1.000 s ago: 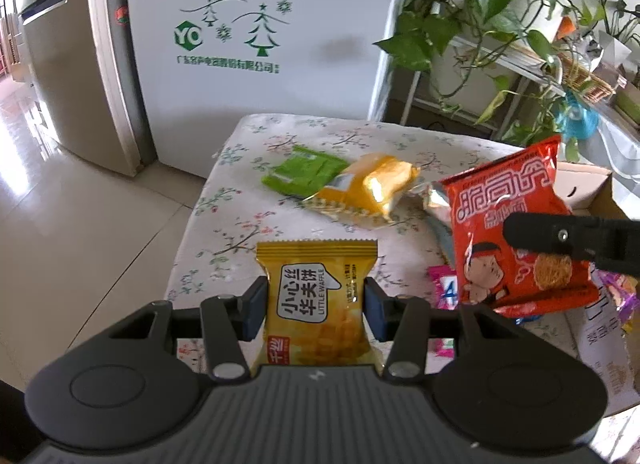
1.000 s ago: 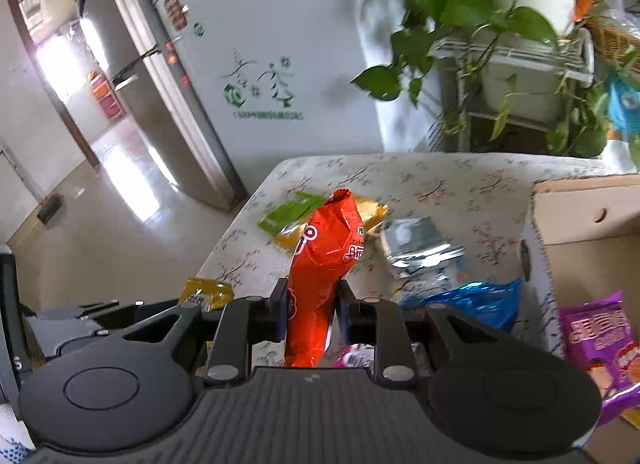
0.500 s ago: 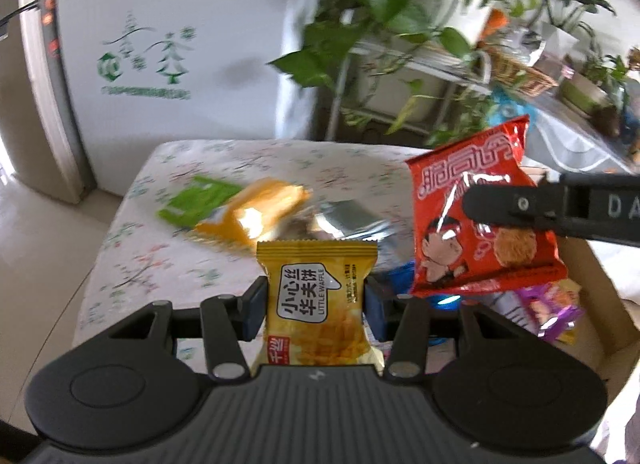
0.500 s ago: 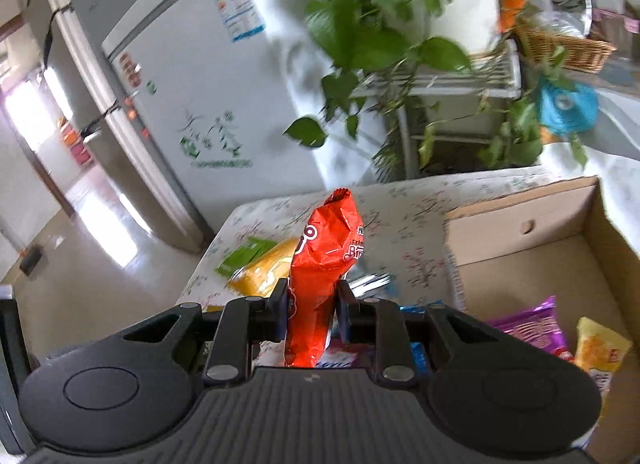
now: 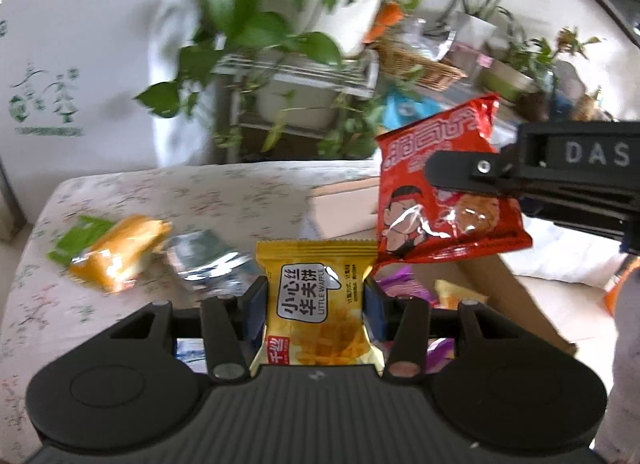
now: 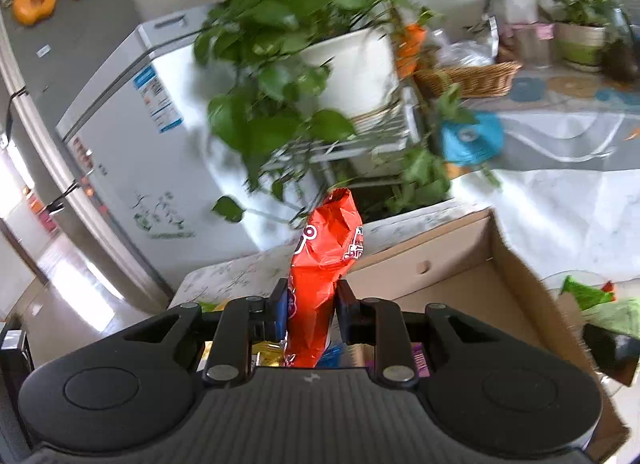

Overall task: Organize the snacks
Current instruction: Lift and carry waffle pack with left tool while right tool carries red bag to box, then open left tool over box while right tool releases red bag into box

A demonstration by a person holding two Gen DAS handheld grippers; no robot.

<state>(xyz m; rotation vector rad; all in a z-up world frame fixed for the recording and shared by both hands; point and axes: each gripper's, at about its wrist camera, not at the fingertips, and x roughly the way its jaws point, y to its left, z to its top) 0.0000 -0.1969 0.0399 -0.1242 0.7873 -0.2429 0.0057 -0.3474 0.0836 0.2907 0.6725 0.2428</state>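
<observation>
In the left wrist view, the left gripper [image 5: 315, 306] is clamped on a yellow waffle packet [image 5: 314, 304], its two blue-padded fingers [image 5: 256, 310] pressing the packet's sides; the packet stands upright, printed face to the camera, lifted clear of the table. Just beyond it, at about 1 o'clock, purple and yellow packets [image 5: 400, 284] lie in the cardboard box [image 5: 520, 304]. At 2 o'clock the right gripper [image 5: 452, 171] comes in from the right edge, closed on a red noodle-snack bag [image 5: 440, 199] that hangs in the air over the box's near corner. At 10 o'clock, on the floral tablecloth [image 5: 200, 191], lie a silver packet [image 5: 200, 260], an orange bread packet [image 5: 120, 256] and a green packet [image 5: 76, 236], touching one another in a row. Farther off, at 12 o'clock, stand a plant rack [image 5: 300, 75] and blurred leaves; a white freezer [image 5: 60, 63] is at 10 o'clock.

In the right wrist view, the same bag [image 6: 324, 264] stands edge-on and crumpled, pinched thin in the right gripper [image 6: 312, 306]. The open box [image 6: 480, 272] spreads at 2 o'clock, its floor mostly bare at the far end. Beyond, potted plants [image 6: 280, 63] and a wicker basket [image 6: 472, 77].
</observation>
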